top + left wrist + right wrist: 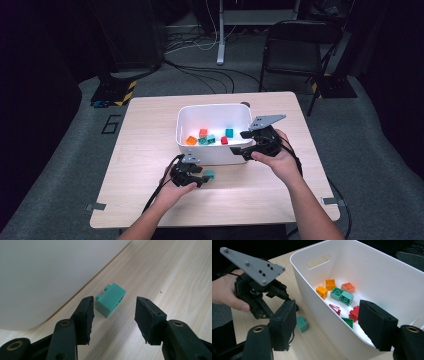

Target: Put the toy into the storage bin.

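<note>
A teal brick [111, 299] lies on its side on the wooden table, close to the front wall of a white bin [182, 120]. My left gripper [115, 305] is open, its jaws low over the table on either side of the brick's near end, not touching it. From above, the left gripper [205, 176] points right at the teal brick [209, 174]. My right gripper [243, 143] is open at the bin's front right corner. Its jaws straddle the bin's wall [312, 297], with nothing held in the right gripper [329, 320]. The teal brick [302, 324] lies outside that wall.
Several loose bricks lie in the bin: orange [322, 292], teal [347, 298], red [354, 313], green [347, 322]. Bare tabletop [145, 150] spreads left of the bin and along the front edge. A folding chair [295, 50] and floor cables stand beyond the table.
</note>
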Demonstrator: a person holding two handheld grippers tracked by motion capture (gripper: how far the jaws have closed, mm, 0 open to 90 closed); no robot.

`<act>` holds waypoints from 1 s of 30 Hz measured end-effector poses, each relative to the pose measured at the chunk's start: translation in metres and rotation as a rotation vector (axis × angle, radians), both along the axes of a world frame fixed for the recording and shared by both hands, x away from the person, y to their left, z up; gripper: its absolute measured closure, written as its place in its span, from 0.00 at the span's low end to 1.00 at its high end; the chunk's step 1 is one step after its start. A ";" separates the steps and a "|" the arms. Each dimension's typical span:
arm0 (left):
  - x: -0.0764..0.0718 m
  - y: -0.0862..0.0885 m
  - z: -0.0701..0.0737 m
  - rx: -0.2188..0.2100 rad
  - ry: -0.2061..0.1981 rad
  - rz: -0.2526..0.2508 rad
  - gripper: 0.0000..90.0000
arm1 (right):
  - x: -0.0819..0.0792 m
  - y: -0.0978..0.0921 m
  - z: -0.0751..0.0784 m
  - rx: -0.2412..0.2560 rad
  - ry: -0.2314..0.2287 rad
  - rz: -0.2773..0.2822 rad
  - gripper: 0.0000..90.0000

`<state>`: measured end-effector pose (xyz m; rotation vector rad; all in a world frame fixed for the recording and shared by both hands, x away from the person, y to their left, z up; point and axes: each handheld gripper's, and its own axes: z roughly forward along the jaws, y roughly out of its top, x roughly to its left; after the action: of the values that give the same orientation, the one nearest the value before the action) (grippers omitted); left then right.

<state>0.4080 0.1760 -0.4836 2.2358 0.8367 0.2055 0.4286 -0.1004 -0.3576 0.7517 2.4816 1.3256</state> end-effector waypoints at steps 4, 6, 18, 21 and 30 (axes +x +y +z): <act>0.003 -0.005 -0.006 0.033 -0.015 0.002 0.54 | 0.000 0.000 0.000 -0.001 0.004 -0.001 0.34; 0.004 -0.006 -0.009 0.048 -0.018 0.002 0.53 | 0.000 0.000 0.000 0.000 0.003 -0.001 0.34; 0.003 -0.014 -0.016 0.030 0.024 -0.022 0.54 | 0.001 0.000 -0.001 -0.003 0.002 0.000 0.34; -0.001 -0.017 -0.015 0.025 0.029 -0.043 0.55 | 0.001 0.000 -0.001 0.000 0.002 -0.002 0.34; 0.005 -0.019 -0.018 0.043 0.004 -0.026 0.55 | 0.001 0.001 -0.001 -0.004 -0.003 0.005 0.34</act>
<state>0.4132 0.1571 -0.5019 2.2864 0.8122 0.2087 0.4293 -0.0998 -0.3586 0.7428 2.4849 1.3224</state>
